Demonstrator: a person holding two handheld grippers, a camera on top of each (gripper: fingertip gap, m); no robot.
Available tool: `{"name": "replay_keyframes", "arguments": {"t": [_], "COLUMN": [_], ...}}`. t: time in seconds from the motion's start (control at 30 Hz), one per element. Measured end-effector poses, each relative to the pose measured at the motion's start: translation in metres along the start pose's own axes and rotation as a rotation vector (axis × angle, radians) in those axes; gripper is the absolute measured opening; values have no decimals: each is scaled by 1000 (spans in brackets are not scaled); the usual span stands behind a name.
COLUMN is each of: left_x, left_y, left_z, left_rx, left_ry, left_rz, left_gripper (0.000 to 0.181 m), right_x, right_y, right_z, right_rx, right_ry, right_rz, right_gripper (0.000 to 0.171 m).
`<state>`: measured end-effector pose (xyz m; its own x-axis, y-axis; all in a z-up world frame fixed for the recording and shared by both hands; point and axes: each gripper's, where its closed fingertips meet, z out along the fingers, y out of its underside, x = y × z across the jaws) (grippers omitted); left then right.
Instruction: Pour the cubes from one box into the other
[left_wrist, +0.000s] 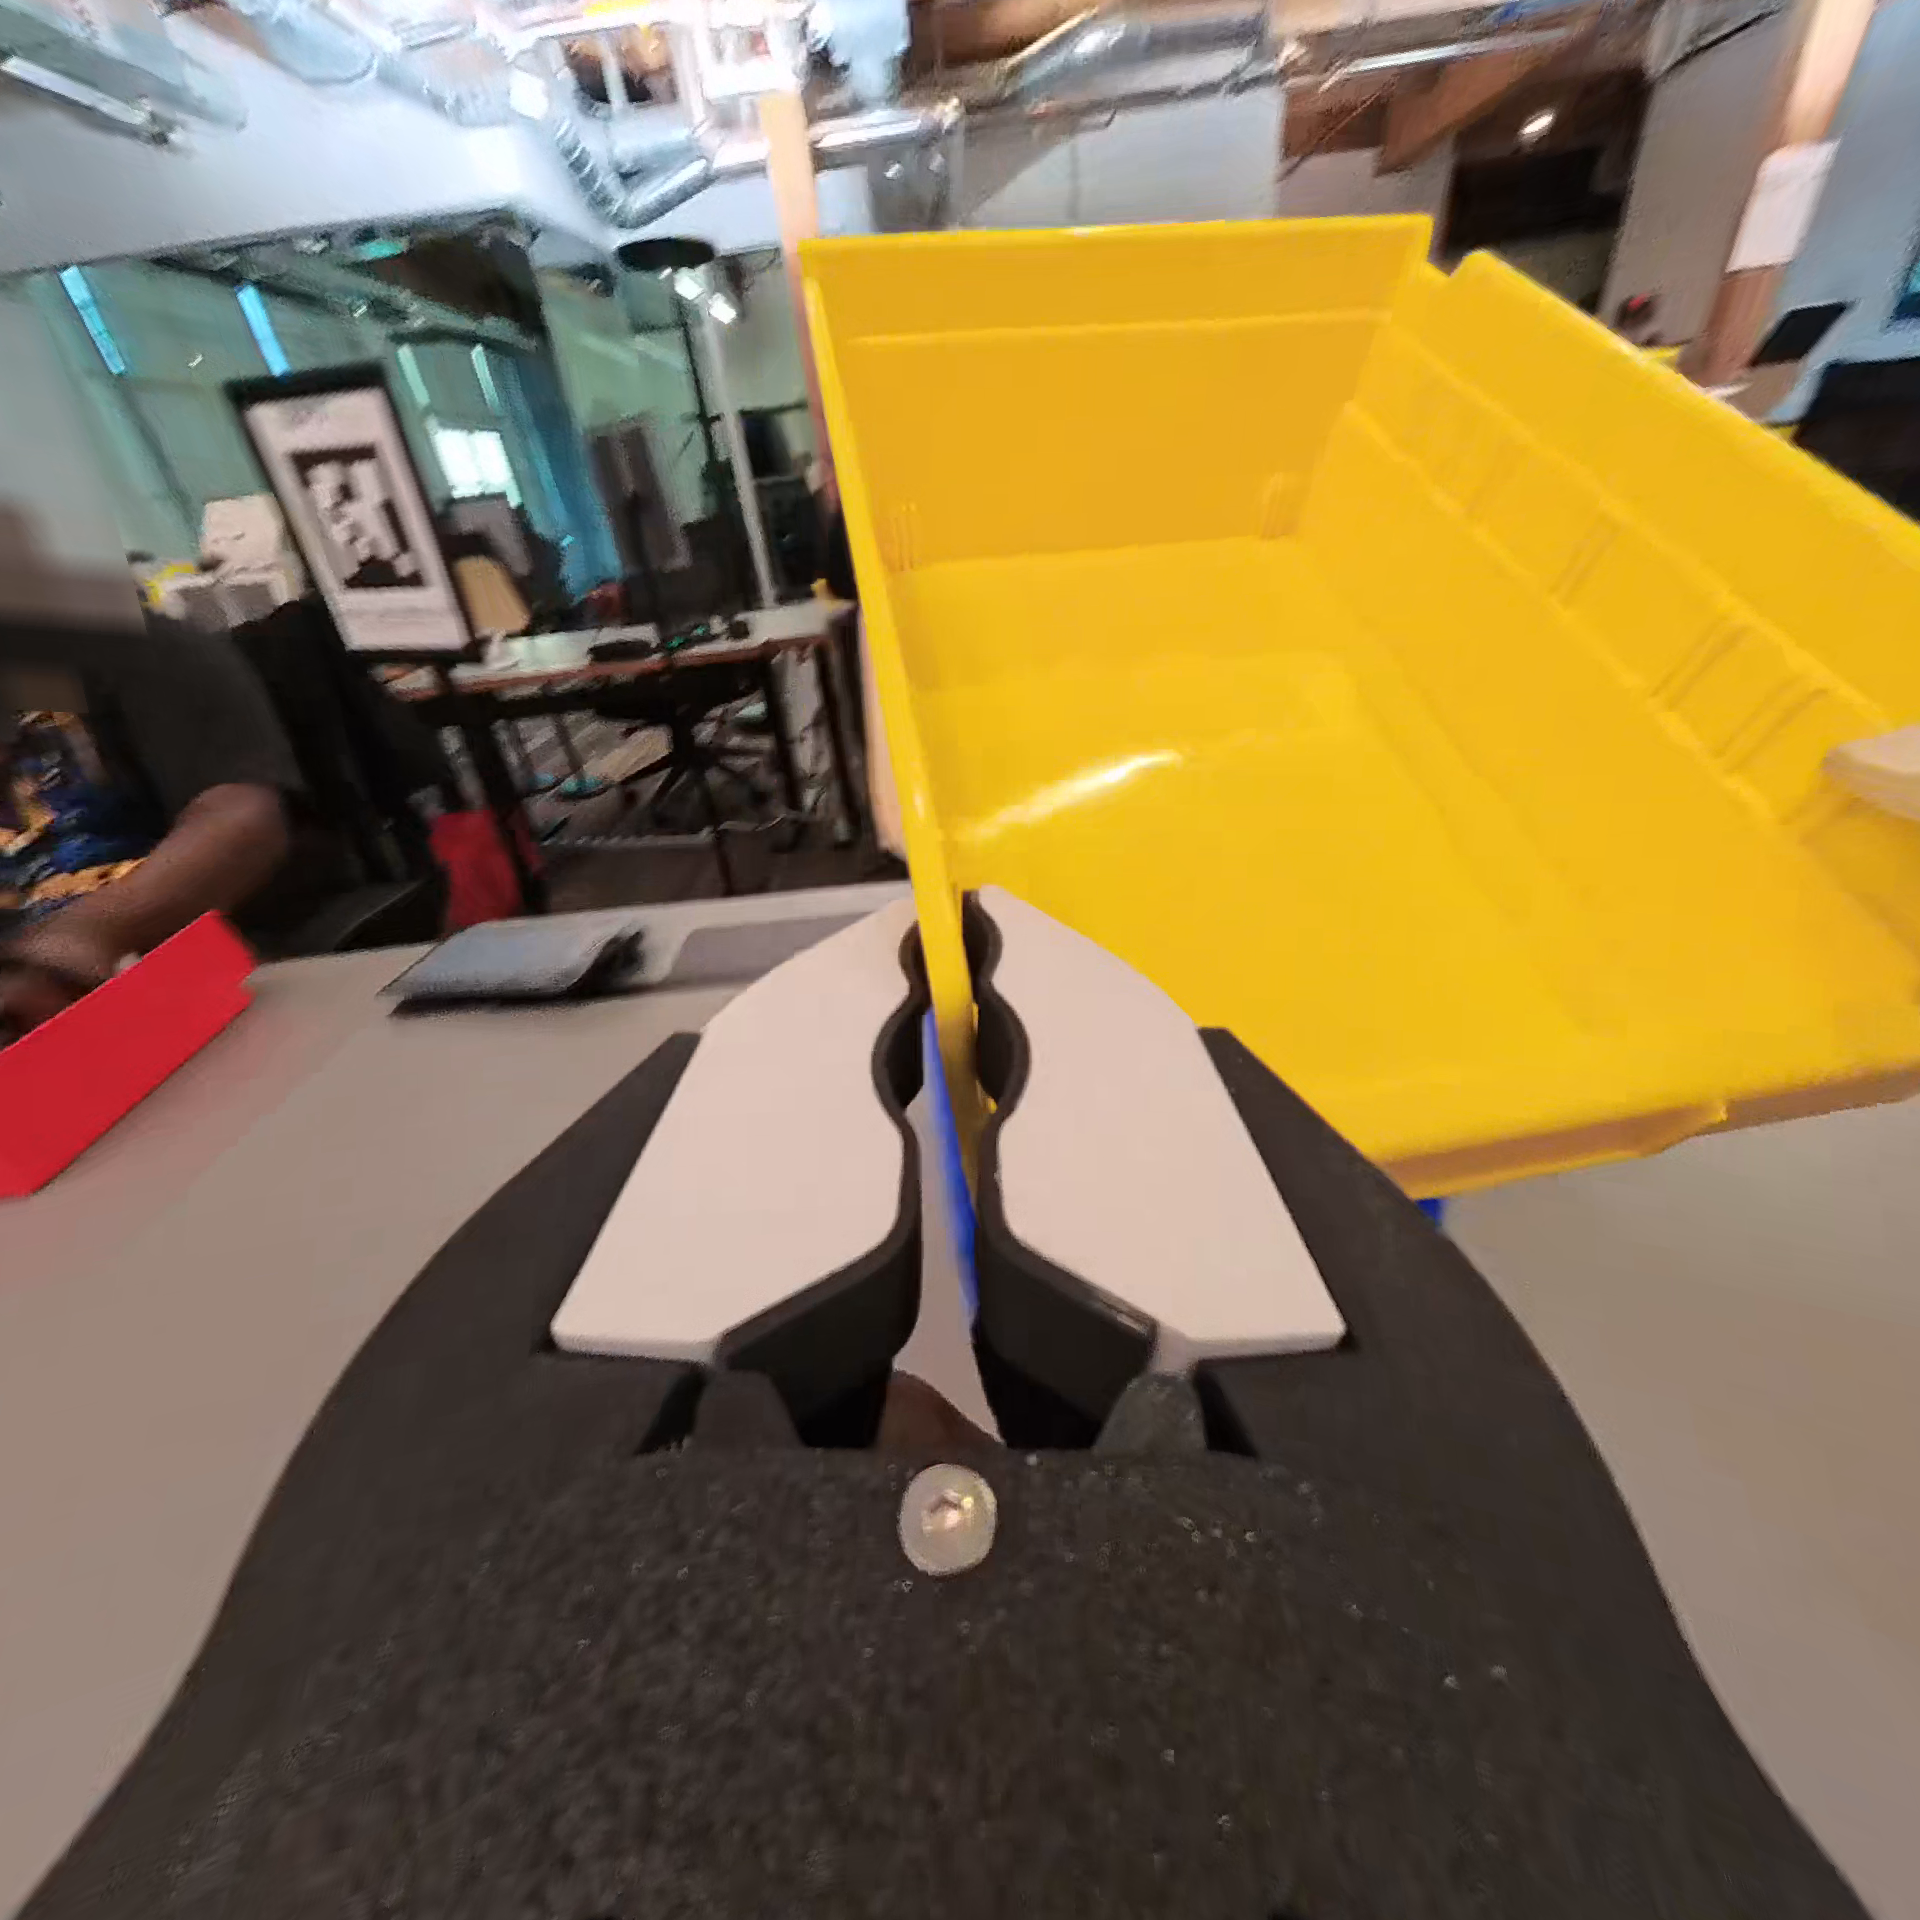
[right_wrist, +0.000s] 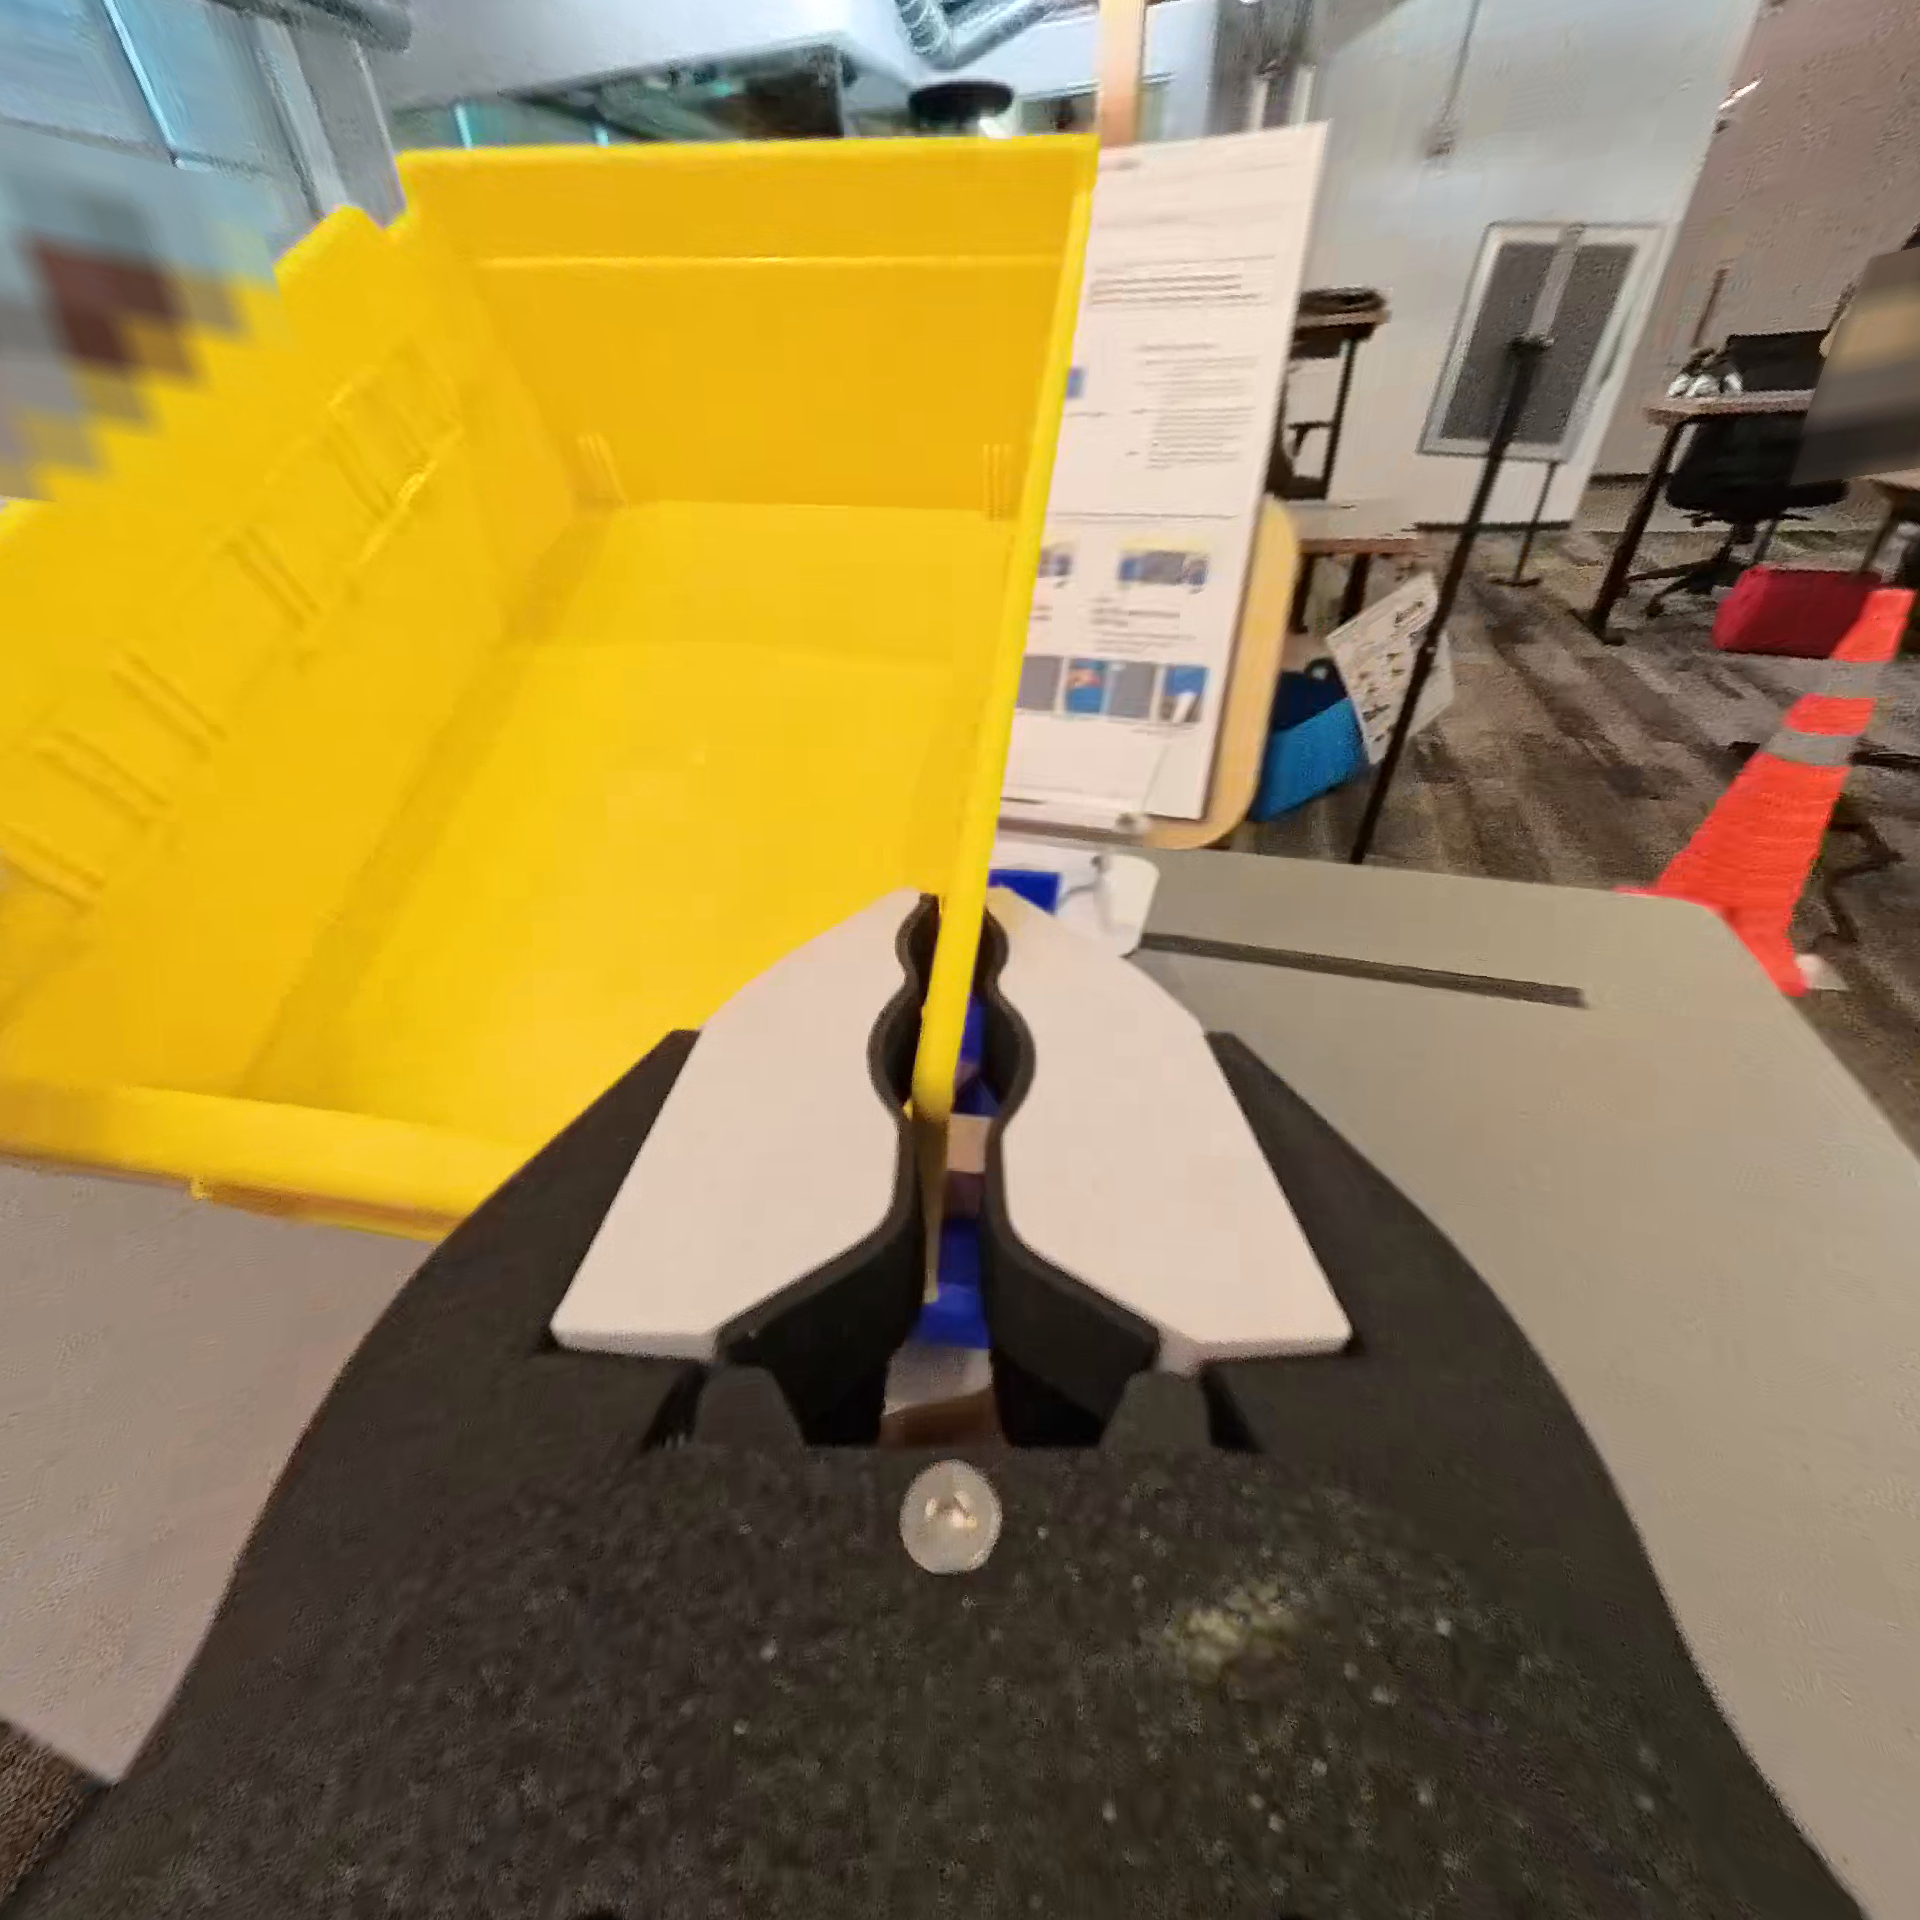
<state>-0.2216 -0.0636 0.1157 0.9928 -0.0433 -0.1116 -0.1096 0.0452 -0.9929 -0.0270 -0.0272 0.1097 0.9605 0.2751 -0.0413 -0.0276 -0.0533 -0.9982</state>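
My left claw and right claw each pinch a side wall of the yellow box, tipped up above the table and visibly empty, so I judge the cubes already poured into the blue box glimpsed beneath.

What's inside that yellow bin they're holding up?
The yellow bin looks empty: bare floor and walls, no cubes. Beneath it, only blue slivers show; the bin hides the rest.
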Motion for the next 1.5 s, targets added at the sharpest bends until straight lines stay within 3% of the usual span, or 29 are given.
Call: {"name": "replay_keyframes", "arguments": {"t": [0.07,0.17,0.37,0.53,0.67,0.77,0.87,0.97,1.03,1.13,1.2,1.33,1.4,1.5], "left_x": [58,154,316,351,355,371,348,265,196,89,37,10,11,10], "left_y": [-6,22,134,185,203,199,170,131,119,140,172,221,233,243], "left_z": [18,48,84,104,114,102,87,81,78,83,83,91,101,117], "left_rx": [3,-60,-301,-417,-433,-471,-427,-337,-305,-289,-334,-424,-451,-462], "left_ry": [74,187,373,346,397,571,695,679,603,349,210,162,164,171], "left_rz": [7,0,-22,34,-5,-45,-100,-139,-199,-160,-85,-33,-59,-135], "left_gripper": [5,8,11,9,10,32,48,53,54,52,55,57,55,34], "right_x": [59,152,301,341,345,355,358,374,370,311,242,74,31,11], "right_y": [-15,-7,100,210,216,217,220,199,164,111,103,154,196,227], "right_z": [-9,-18,-26,-25,-19,-15,-19,-39,-46,-26,6,60,82,110], "right_rx": [9,-48,-195,-417,-411,-392,-399,-358,-281,-165,-163,-234,-327,-372], "right_ry": [70,200,270,214,328,396,416,554,635,558,387,-63,-94,-45], "right_rz": [17,-27,66,193,113,175,264,184,52,-213,-306,-102,-8,18], "right_gripper": [5,5,4,5,5,8,17,42,42,42,42,44,58,50]}}
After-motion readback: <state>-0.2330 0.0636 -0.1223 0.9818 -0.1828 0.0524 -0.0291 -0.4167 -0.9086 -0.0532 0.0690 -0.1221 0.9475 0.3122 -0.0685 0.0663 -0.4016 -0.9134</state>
